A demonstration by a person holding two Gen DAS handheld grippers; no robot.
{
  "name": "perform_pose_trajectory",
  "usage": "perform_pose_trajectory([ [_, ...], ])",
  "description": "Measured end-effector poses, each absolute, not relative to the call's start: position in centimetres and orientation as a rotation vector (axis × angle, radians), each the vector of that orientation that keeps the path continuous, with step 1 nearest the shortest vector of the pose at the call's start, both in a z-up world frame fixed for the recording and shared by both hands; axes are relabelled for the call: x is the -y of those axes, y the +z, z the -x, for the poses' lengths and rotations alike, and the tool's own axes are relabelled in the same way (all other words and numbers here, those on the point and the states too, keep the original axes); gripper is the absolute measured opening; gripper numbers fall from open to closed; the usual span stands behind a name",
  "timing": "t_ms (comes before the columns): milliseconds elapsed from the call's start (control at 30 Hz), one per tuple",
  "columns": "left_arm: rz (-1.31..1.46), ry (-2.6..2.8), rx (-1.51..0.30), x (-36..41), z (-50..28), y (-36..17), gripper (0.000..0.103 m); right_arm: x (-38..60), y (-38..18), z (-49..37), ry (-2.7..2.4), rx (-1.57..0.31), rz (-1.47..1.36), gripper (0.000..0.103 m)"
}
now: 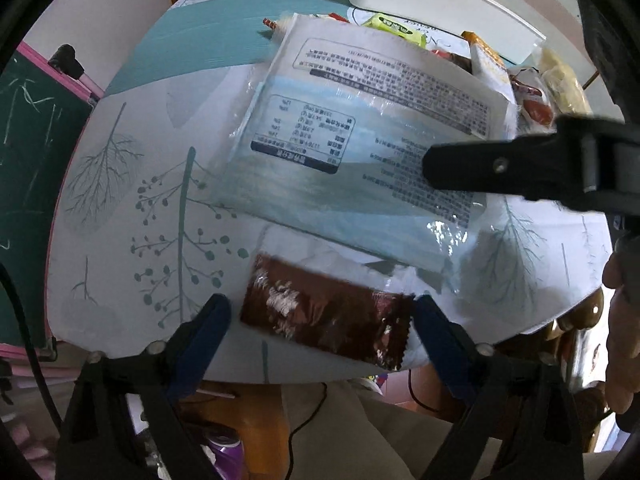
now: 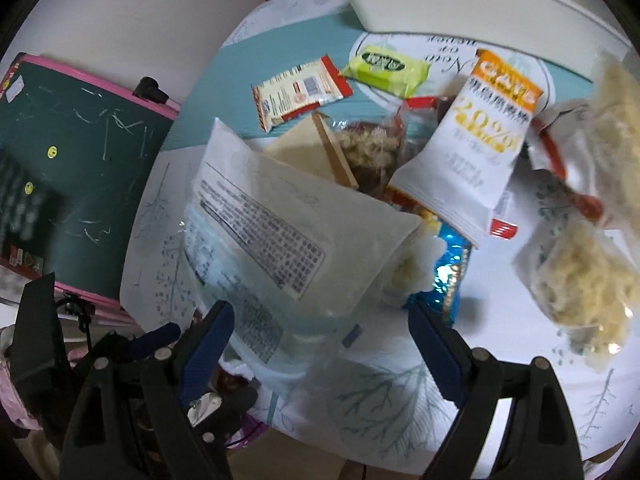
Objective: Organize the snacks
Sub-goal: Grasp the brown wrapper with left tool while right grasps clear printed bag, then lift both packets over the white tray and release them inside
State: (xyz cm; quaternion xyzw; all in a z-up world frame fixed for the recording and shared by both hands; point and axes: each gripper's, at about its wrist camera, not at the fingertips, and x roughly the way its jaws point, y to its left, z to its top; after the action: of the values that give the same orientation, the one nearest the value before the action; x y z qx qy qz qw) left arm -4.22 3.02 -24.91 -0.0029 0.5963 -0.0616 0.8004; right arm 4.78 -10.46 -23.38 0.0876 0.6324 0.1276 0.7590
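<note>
- The left gripper is seen poised steeply downward over the brown snack packet, which lies flat near the front edge of the leaf-print table.
- Its blue fingers are spread wide, one at each short end of the packet; no pad can be seen pressing on the wrapper, so nothing is gripped yet.
- The packet is judged light and thin, its foil crinkly and likely slippery; a pinch across the narrow middle, or on the serrated end seam, looks the safer hold.
- The right gripper is likewise tilted down, jaws apart, framing the near end of the large pale-blue bag, which is spread across the middle of the table.
- That bag is read as soft, puffy and glossy: it will sag if lifted by one corner, and its contents may be crushed if squeezed hard. The sealed edge is the place to be taken.
- From the left wrist view one black finger of the right gripper is seen reaching over the bag's right side; whether it touches cannot be told.
- Behind the bag a heap of other snacks is piled: a white-and-orange pouch, a green wrapper, clear bags of pale noodles.
- The white bin waits at the far edge of the table, well apart from both grippers.
</note>
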Motion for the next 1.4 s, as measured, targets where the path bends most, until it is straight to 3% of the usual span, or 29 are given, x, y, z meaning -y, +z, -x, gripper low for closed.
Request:
perform_pose_trajectory([
  [67,-0.037,-0.117,-1.267,-2.5,4.1,-25.0,0.074,10.2,-23.9,-5.0,0.289,-1.393,-0.193,0.072],
  [100,-0.055,-0.111,-1.257,-2.2,4.1,-24.9,0.063,10.2,-24.2,-5.0,0.309,-1.405,-0.204,0.064],
  [133,-0.060,-0.118,-1.246,-2.1,4.1,-24.8,0.057,10.1,-24.2,-5.0,0.333,-1.407,-0.222,0.048],
  [233,-0.058,-0.110,-1.236,-2.1,3.9,-24.6,0.036,10.0,-24.0,-5.0,0.381,-1.403,-0.263,0.030],
  [333,-0.015,-0.099,-1.227,-2.7,3.6,-24.1,0.034,10.1,-23.1,-4.9,0.400,-1.373,-0.272,0.017],
  [600,0.114,-0.095,-1.122,-5.7,2.9,-19.0,0.032,11.0,-18.4,-4.8,0.404,-1.257,-0.261,0.011],
  [800,0.179,-0.132,-0.991,-6.5,1.5,-12.3,0.032,13.3,-12.5,-4.3,0.377,-1.109,-0.289,0.010],
  [1400,0.034,-0.371,-0.683,0.6,-5.6,6.5,0.033,18.6,3.3,-2.8,0.121,-0.683,-0.324,0.010],
])
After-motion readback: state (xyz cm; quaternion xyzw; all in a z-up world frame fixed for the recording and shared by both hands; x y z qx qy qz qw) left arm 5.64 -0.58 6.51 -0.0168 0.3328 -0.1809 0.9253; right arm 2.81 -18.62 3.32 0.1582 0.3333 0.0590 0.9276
